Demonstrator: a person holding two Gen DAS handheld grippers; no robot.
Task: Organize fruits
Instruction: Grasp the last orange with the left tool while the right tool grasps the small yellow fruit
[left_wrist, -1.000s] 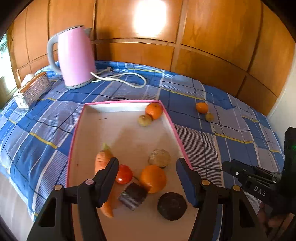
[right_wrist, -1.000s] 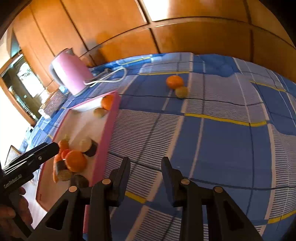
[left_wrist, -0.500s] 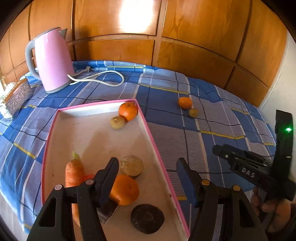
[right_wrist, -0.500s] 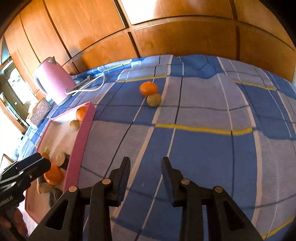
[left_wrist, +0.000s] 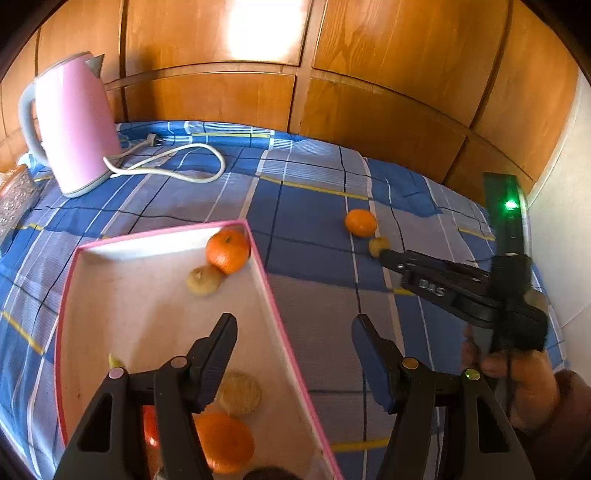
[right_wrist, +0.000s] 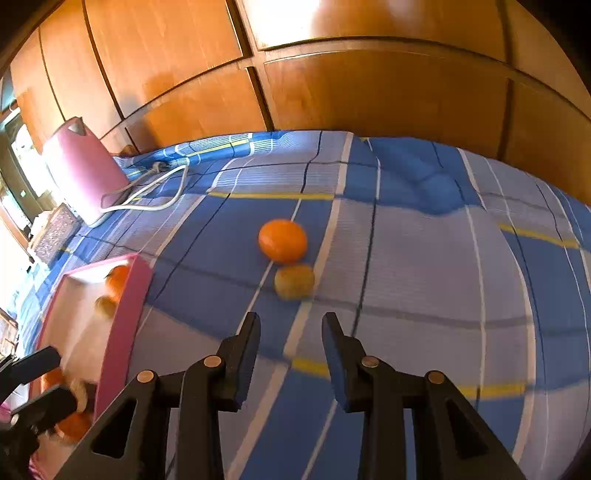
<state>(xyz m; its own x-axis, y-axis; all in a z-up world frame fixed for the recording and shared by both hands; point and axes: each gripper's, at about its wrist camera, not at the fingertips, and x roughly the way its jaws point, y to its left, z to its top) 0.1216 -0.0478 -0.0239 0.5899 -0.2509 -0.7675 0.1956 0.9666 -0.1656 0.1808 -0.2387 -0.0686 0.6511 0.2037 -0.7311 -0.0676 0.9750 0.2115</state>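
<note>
Both sets of jaws are standing apart with nothing between them: the left gripper (left_wrist: 291, 354) is gaping wide, the right gripper (right_wrist: 290, 349) is showing a narrower gap, and no pad is pressing on any fruit.

Far left in the left wrist view, a pink kettle (left_wrist: 74, 125) is standing upright on the blue checked bedcover (left_wrist: 314, 206), and its white cord (left_wrist: 173, 162) is looping across the cloth beside it. Nearer and still left of centre, a pink-rimmed tray (left_wrist: 266, 273) is lying on the bedcover. In its far right corner an orange (left_wrist: 227, 249) is sitting against the wall, touching a small pale fruit (left_wrist: 203, 280). At the near end, partly hidden behind the left finger, a round beige item (left_wrist: 240, 391) and a second orange (left_wrist: 225, 441) are lying close together; a red thing beside them is too hidden to name.

The left gripper is hovering over the tray's right rim, one finger above the tray floor and the other above the cloth.

Right of the tray, well apart from it, a loose orange (right_wrist: 282, 240) is resting on the bedcover with a small yellowish fruit (right_wrist: 294, 281) touching its near side. The right gripper is pointing at this pair, its tips just short of the yellowish fruit and above the cloth. At far right a hand (left_wrist: 517, 373) is gripping its handle. Wooden panels (left_wrist: 369, 74) are lining the wall behind.
</note>
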